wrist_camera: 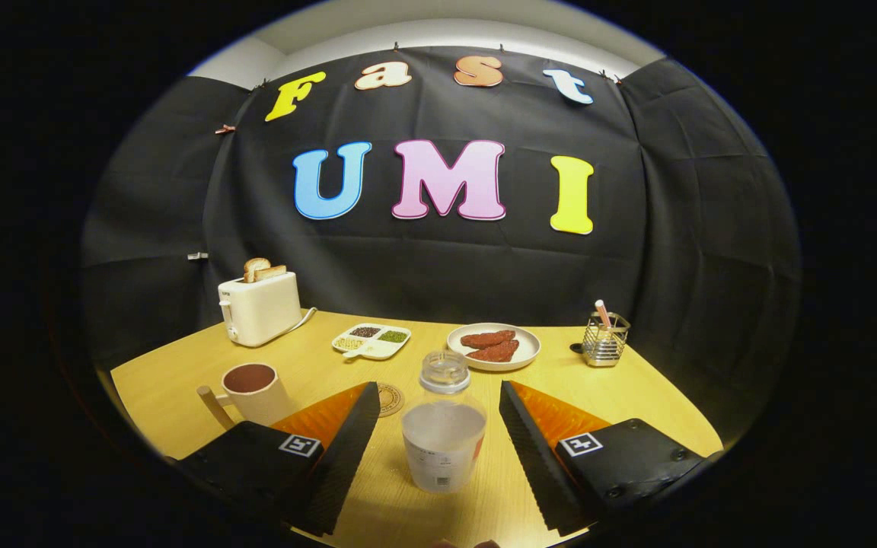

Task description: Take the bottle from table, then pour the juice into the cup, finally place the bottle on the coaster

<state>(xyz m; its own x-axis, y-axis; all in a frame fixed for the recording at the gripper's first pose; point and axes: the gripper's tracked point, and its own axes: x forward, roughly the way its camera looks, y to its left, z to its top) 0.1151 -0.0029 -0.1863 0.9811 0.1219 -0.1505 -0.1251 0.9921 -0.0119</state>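
A clear plastic bottle (443, 426) with a white label stands upright on the wooden table (636, 396), between my two fingers. My gripper (438, 396) is open, and a gap shows on each side of the bottle. A cream cup (254, 392) with dark juice inside and a handle sits to the left, just beyond the left finger. A round coaster (390, 399) lies flat on the table behind the left fingertip, partly hidden by it, left of the bottle.
At the back left stands a white toaster (259, 307) holding toast. A divided tray (372, 340) with grains and a plate (493, 347) of red slices lie mid-table. A wire holder (605, 340) with a pink stick stands at the back right.
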